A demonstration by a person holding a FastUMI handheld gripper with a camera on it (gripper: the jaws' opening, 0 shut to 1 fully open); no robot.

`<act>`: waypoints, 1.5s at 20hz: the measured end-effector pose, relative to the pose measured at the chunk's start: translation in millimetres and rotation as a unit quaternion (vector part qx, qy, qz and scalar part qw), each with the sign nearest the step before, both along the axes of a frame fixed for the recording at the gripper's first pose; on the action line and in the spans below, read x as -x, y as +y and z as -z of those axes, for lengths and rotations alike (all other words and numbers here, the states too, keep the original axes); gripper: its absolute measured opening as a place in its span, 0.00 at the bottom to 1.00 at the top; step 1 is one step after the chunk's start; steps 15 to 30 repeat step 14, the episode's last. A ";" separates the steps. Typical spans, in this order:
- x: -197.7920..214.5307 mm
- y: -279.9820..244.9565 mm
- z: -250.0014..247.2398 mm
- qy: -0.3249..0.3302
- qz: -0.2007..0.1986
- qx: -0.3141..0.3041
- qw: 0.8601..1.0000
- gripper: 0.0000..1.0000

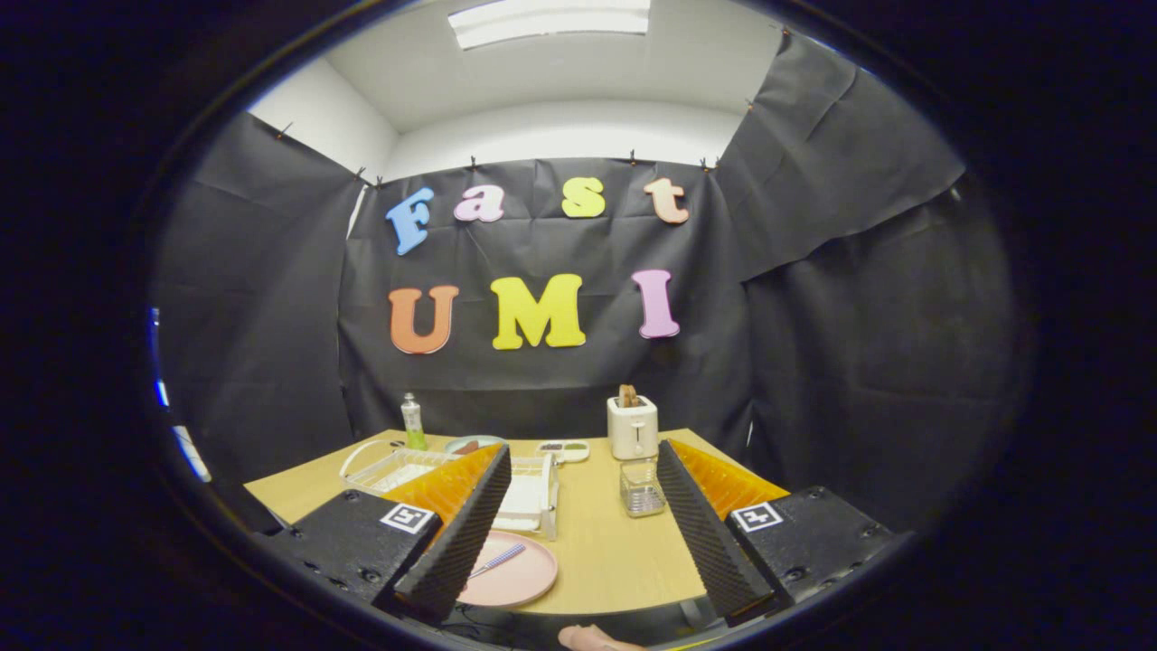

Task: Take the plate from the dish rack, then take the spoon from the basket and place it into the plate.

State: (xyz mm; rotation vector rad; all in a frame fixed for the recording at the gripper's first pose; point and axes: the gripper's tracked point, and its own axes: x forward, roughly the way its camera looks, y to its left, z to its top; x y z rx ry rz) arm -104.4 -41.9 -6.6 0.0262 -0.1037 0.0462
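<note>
Plate (512, 571), pink, flat on wooden table (606, 542) near its front edge, just ahead of left finger. Spoon (496, 560) lying inside plate. Claw (578, 533) released, fingers spread wide, grasping nothing. Beyond plate, white dish rack (531, 495); beside it, wire basket (389, 466). Farther back: white toaster (632, 428) holding bread, clear glass jar (642, 488) before it, green bottle (413, 423).
</note>
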 end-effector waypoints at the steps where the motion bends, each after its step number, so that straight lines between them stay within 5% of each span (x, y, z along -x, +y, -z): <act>1: -1.5 -2.1 2.7 0.003 0.002 0.001 1.000 1.00; 30: -7.6 -6.3 15.5 0.025 0.004 0.002 1.000 1.00</act>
